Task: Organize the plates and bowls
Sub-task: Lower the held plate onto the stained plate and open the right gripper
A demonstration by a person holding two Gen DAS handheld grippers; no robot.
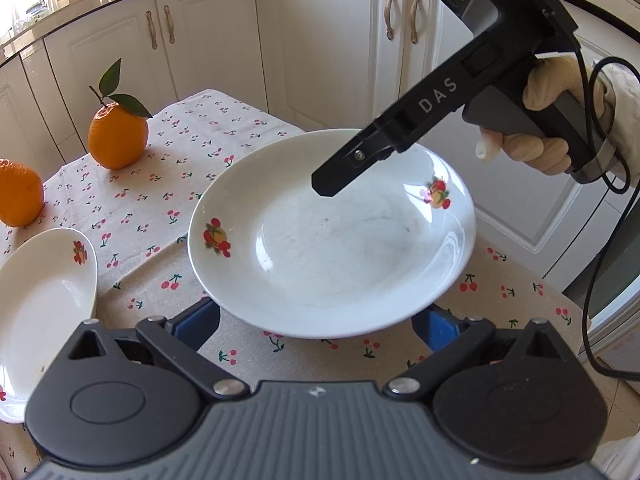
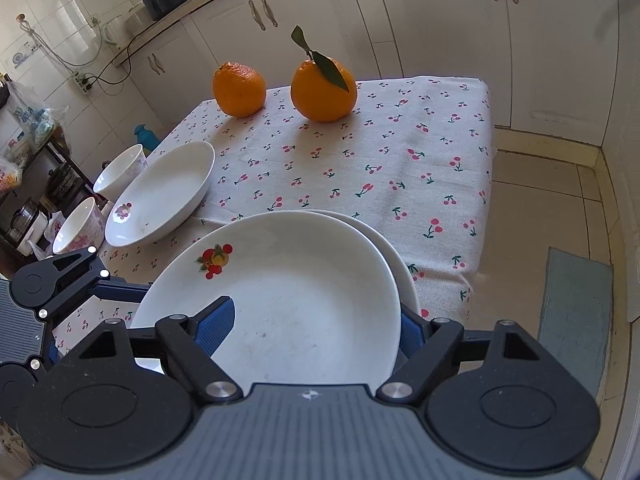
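The fruit-printed plate [image 2: 288,304] sits tilted on top of a second white plate [image 2: 402,264], whose rim peeks out on its right side, at the near edge of the counter [image 2: 400,152] covered in cherry-print cloth. The right tongs [image 2: 316,330] are clamped on the upper plate's near rim, one blue pad [image 2: 218,326] lying on its inner face and the other under its edge. In the left wrist view the left tongs [image 1: 320,326] are apart, their blue pads on either side of the plate's [image 1: 332,236] near rim and partly hidden beneath it. An oval dish [image 2: 160,194] lies left of the stack, with two small bowls [image 2: 100,204] beyond it. Two oranges [image 2: 284,88] stand at the far end.
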